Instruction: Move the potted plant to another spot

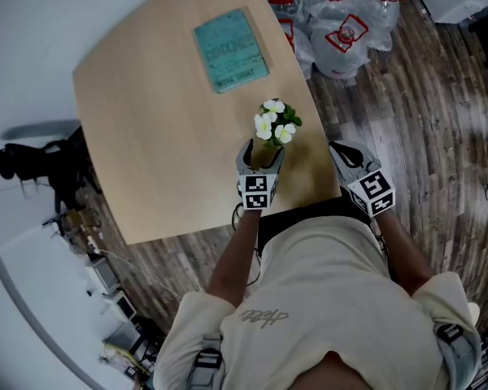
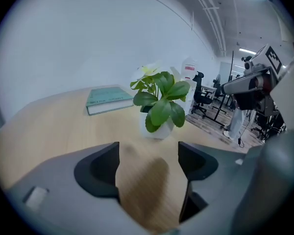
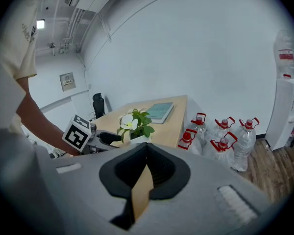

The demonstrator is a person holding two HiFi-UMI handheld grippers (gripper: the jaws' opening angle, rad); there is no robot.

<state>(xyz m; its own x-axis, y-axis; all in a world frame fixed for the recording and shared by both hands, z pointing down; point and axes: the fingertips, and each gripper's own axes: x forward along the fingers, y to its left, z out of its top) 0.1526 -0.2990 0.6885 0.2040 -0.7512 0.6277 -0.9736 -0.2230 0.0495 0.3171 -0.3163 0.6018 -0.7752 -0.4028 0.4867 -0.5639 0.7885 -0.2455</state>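
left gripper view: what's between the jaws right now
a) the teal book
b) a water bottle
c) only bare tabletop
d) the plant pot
C: the left gripper has its jaws apart over bare table, and the potted plant stands beyond their tips.

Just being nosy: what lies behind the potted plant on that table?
A teal book lies flat beyond the potted plant. Its foliage covers the table directly behind it.

Head view: steeply down from overhead onto tabletop (image 1: 163,136). Left gripper view: low over tabletop, near. Right gripper view: farther back, at tabletop's edge. Shared by all: potted plant (image 1: 272,132), teal book (image 1: 230,49).
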